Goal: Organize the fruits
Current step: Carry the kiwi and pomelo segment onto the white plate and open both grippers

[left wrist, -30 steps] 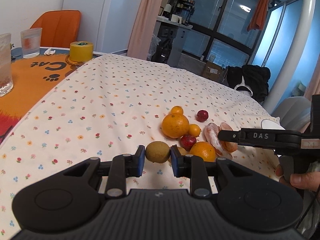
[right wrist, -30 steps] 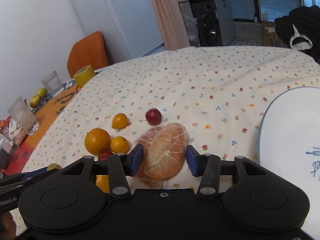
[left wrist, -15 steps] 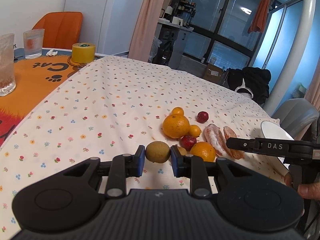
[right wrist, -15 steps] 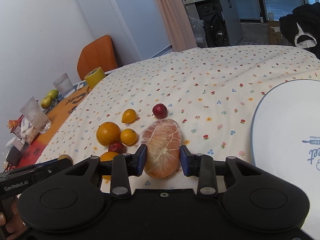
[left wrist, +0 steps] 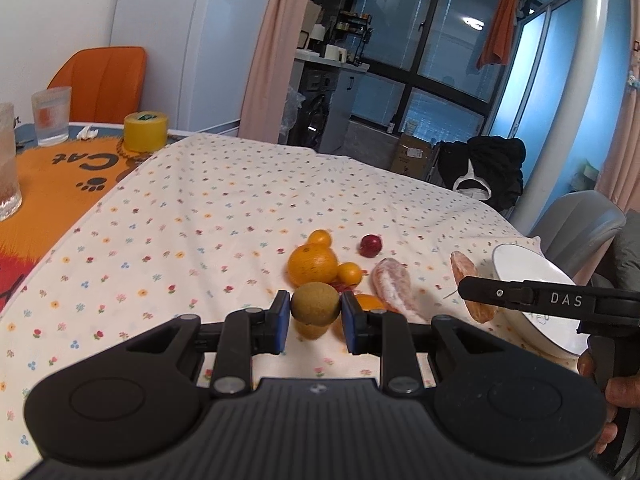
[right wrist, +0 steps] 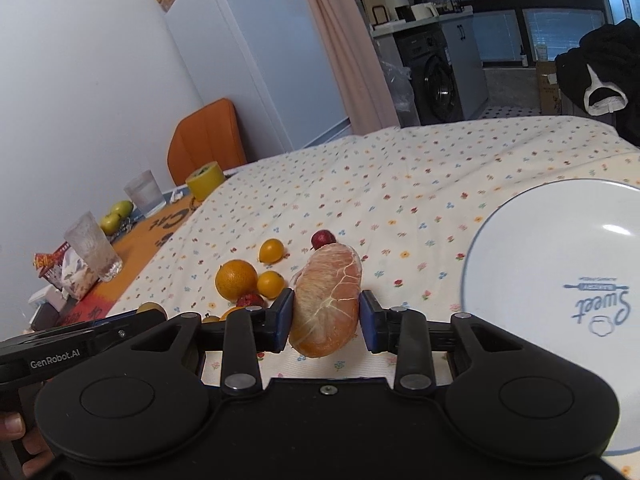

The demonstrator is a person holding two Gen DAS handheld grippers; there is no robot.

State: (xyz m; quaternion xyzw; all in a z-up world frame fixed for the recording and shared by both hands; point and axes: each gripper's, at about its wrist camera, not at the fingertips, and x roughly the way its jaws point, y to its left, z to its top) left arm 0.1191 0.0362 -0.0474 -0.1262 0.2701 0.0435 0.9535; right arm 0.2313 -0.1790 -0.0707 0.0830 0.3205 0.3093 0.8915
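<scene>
Blue pads of the left tool (left wrist: 313,320) are clamped on a brown-green kiwi (left wrist: 315,304), held clear above the floral-cloth table (left wrist: 224,216). The right tool (right wrist: 325,322) pinches a peeled pomelo segment (right wrist: 326,300) between its pads; a second ago that segment lay on the cloth inside wider jaws, and now it is gripped and raised, seen in the left view hanging just before the white plate (left wrist: 536,276). Its twin segment (left wrist: 390,286) remains on the cloth. Beyond lie a large orange (left wrist: 312,266), two small ones (left wrist: 320,238) (left wrist: 349,273) and a red fruit (left wrist: 370,245), all where they were. With both tools now loaded and the plate (right wrist: 532,248) empty, the carry to it looks next; no fruit is sorted yet.
</scene>
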